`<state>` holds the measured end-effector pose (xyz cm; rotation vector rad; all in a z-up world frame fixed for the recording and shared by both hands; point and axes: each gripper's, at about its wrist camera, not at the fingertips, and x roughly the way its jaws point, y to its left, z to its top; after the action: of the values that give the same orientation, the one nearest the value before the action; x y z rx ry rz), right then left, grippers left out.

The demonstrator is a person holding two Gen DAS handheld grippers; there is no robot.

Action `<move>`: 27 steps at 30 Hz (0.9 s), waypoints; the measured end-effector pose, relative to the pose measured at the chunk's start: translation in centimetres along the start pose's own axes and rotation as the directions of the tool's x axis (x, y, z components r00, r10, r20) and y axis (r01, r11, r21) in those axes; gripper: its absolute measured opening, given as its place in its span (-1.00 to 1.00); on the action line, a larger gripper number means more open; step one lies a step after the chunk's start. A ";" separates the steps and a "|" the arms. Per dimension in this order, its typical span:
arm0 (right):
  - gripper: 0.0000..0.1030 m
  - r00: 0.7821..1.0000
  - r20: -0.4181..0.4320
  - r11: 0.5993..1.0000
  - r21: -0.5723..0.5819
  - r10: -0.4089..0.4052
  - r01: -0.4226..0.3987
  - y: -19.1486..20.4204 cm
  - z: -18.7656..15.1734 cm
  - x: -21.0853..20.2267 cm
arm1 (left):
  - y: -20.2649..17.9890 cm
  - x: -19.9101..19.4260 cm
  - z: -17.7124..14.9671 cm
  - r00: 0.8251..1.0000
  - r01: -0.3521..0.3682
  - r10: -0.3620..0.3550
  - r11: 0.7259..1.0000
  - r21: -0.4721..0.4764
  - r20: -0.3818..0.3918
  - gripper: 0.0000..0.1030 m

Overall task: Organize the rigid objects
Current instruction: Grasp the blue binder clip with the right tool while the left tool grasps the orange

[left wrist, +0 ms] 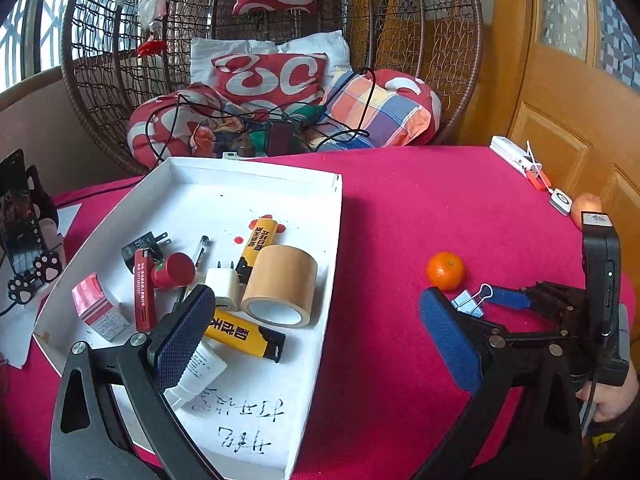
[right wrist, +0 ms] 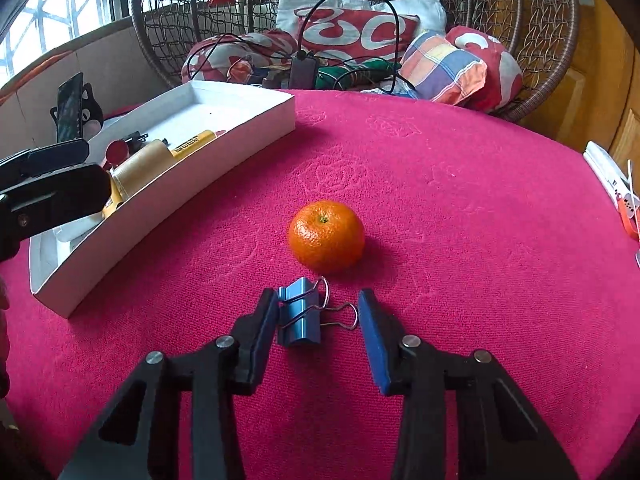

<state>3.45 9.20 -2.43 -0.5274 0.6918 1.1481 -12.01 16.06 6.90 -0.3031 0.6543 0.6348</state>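
Note:
A blue binder clip (right wrist: pixel 300 314) lies on the pink tablecloth, in front of an orange mandarin (right wrist: pixel 326 236). My right gripper (right wrist: pixel 318 318) is open and straddles the clip; the left finger is almost against it, while the right one stands clear of its wire handles. In the left wrist view the clip (left wrist: pixel 470 302) and mandarin (left wrist: pixel 445 271) sit beyond my right pad. My left gripper (left wrist: pixel 320 332) is open and empty over the white tray's (left wrist: pixel 256 168) near right part. The tray holds a tape roll (left wrist: pixel 280 290), yellow tubes (left wrist: pixel 244 334), a white charger (left wrist: pixel 222 286) and several other small items.
A phone on a paw-print stand (left wrist: pixel 18 216) is left of the tray. White gadgets (left wrist: pixel 516 156) and another fruit (left wrist: pixel 586 206) lie at the table's right edge. A wicker chair with cushions and cables (left wrist: pixel 272 80) stands behind the table. A hand (left wrist: pixel 612 400) holds the right gripper.

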 end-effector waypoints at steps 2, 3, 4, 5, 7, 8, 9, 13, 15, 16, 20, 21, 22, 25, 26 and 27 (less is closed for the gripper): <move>-0.21 1.000 0.005 1.000 0.005 0.009 -0.010 -0.5 -0.5 -0.5 | -1.3 0.9 0.4 0.999 0.030 -0.030 0.999 0.027 -0.021 1.00; -0.21 1.000 0.013 1.000 0.022 0.011 -0.011 -1.0 -0.8 -0.9 | -2.0 1.4 0.6 0.999 0.044 -0.043 0.998 0.041 -0.031 1.00; -0.21 1.000 0.022 0.999 0.043 0.009 -0.010 -1.7 -1.1 -1.4 | -2.7 1.9 0.9 0.997 0.062 -0.060 0.997 0.053 -0.045 1.00; -0.21 1.000 0.030 0.998 0.067 0.002 -0.004 -2.4 -1.3 -1.6 | -3.4 2.5 1.1 0.995 0.083 -0.079 0.995 0.063 -0.058 1.00; -0.21 0.999 0.035 0.992 0.123 -0.011 0.007 -4.2 -2.1 -2.4 | -4.8 3.8 1.3 0.991 0.107 -0.099 0.990 0.089 -0.088 1.00; -0.21 0.999 0.036 0.988 0.153 -0.018 0.012 -5.1 -2.5 -2.7 | -5.4 4.6 1.2 0.990 0.110 -0.099 0.988 0.108 -0.103 1.00; -0.21 0.999 0.039 0.983 0.182 -0.020 0.013 -5.9 -2.9 -3.0 | -6.2 5.2 1.1 0.988 0.117 -0.102 0.985 0.128 -0.116 1.00; -0.21 0.998 0.055 0.965 0.261 0.005 -0.019 -7.6 -3.6 -3.5 | -8.9 8.4 0.7 0.982 0.128 -0.096 0.970 0.207 -0.160 1.00; -0.21 0.998 0.055 0.963 0.269 0.008 -0.022 -7.7 -3.6 -3.5 | -9.9 9.8 0.8 0.982 0.127 -0.090 0.965 0.228 -0.167 1.00; -0.21 0.998 0.055 0.962 0.271 0.012 -0.027 -7.7 -3.6 -3.5 | -10.4 10.5 0.9 0.983 0.115 -0.077 0.965 0.235 -0.164 1.00; -0.21 0.998 0.063 0.958 0.285 0.015 -0.032 -7.9 -3.7 -3.6 | -11.5 12.2 1.2 0.981 0.120 -0.078 0.961 0.249 -0.175 0.97; -0.21 0.998 0.064 0.958 0.286 0.015 -0.033 -7.9 -3.7 -3.6 | -11.6 12.4 1.1 0.981 0.124 -0.080 0.959 0.254 -0.175 0.74; -0.21 0.998 0.063 0.958 0.285 0.016 -0.033 -7.9 -3.7 -3.5 | -11.5 12.5 0.9 0.980 0.131 -0.086 0.959 0.253 -0.182 0.37; -0.21 0.998 0.066 0.962 0.274 0.001 -0.019 -7.5 -3.6 -3.7 | -10.8 11.8 0.7 0.978 0.154 -0.118 0.965 0.212 -0.173 -0.16; -0.21 0.997 0.077 0.964 0.267 -0.007 -0.014 -7.4 -3.5 -3.9 | -10.6 11.4 0.6 0.978 0.156 -0.122 0.966 0.207 -0.171 -0.18; -0.21 0.996 0.090 0.964 0.264 -0.013 -0.012 -7.3 -3.5 -4.2 | -10.5 11.0 0.5 0.976 0.166 -0.134 0.967 0.191 -0.172 -0.18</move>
<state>8.48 1.64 -1.52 -0.2476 0.7518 1.0524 1.62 13.16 0.80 -0.2101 0.8336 0.3964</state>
